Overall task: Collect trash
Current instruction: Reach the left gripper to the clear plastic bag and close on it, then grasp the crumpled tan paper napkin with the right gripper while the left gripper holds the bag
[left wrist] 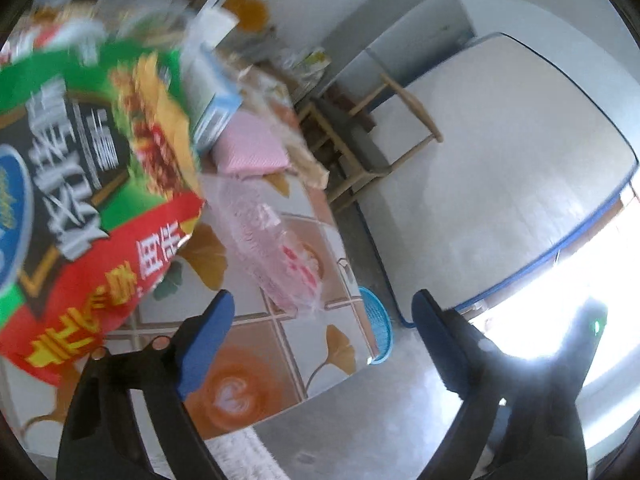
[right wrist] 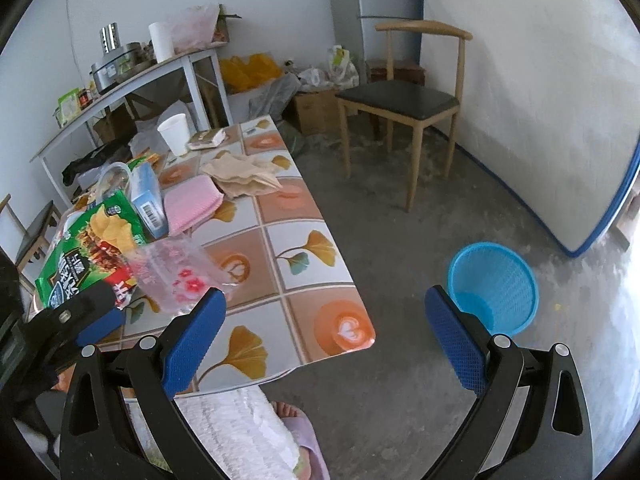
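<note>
Table [right wrist: 320, 216], tiled cloth with ginkgo leaves and coffee cups, strewn with trash. Chip bag [right wrist: 92, 248], green and red, at the near left edge; in the left wrist view it fills the upper left [left wrist: 92, 184], blurred. Clear wrapper [right wrist: 176, 276] with pink flowers, lying partly over the bag's right end, also seen ahead of the left fingers [left wrist: 280, 256]. Blue box [right wrist: 148, 196] standing behind the bag, a pink cloth [right wrist: 192, 200] just beside it. Crumpled brown paper [right wrist: 244, 178] beyond the cloth; white cup [right wrist: 175, 133] near the far edge. Blue basket [right wrist: 494, 288] on the floor, right of the table, apart from it. Chair [right wrist: 404, 100] by the wall. Left gripper [left wrist: 320, 312]: jaws wide apart, nothing between them, the wrapper just beyond the left pad. Right gripper [right wrist: 324, 308]: jaws wide, empty, poised above the table's near corner.
</note>
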Motion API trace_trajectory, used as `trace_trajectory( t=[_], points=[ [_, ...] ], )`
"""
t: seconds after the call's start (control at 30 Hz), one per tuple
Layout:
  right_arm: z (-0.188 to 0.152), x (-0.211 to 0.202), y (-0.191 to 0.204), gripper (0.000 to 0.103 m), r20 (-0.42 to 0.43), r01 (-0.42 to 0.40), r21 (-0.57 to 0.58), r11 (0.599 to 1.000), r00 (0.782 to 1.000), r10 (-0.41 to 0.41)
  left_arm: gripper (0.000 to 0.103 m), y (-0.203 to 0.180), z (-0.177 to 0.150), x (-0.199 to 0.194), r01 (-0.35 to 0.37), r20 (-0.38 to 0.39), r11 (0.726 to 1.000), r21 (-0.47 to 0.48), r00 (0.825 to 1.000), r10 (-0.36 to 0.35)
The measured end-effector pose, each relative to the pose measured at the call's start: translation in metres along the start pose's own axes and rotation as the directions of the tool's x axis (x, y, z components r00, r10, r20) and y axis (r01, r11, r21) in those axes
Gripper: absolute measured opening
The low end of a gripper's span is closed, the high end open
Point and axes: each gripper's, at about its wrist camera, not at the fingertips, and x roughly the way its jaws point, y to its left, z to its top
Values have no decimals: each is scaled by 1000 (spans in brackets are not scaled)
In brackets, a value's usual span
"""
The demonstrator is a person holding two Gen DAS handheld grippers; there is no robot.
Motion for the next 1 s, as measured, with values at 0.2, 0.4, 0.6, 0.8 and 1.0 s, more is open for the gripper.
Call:
trace_trajectory(
  t=[0.2, 0.4, 0.6, 0.8, 1.0],
  points=[
    [1, 2, -1, 95, -3, -3, -7, 1000, 1000, 3, 71, 18, 6, 34, -51, -40, 991, -123, 998, 47],
    [0, 2, 0, 95, -4, -2, -12, 1000, 1000, 2, 30, 24, 6, 47, -103, -32, 981, -165, 995, 99],
    [0, -3, 2, 95, 4, 19, -20, 1000, 1000, -19, 5, 23, 3, 44, -71, -7, 987, -146, 997, 70],
    [13, -12, 9, 95, 50, 17, -44, 999, 999, -14, 0, 14, 1, 28, -24, 20, 994, -102, 999, 26],
    [67, 12, 25, 95, 54, -137, -100, 985, 988, 143, 0, 8, -4, 19, -6, 7, 999, -52, 1000, 7]
  ],
)
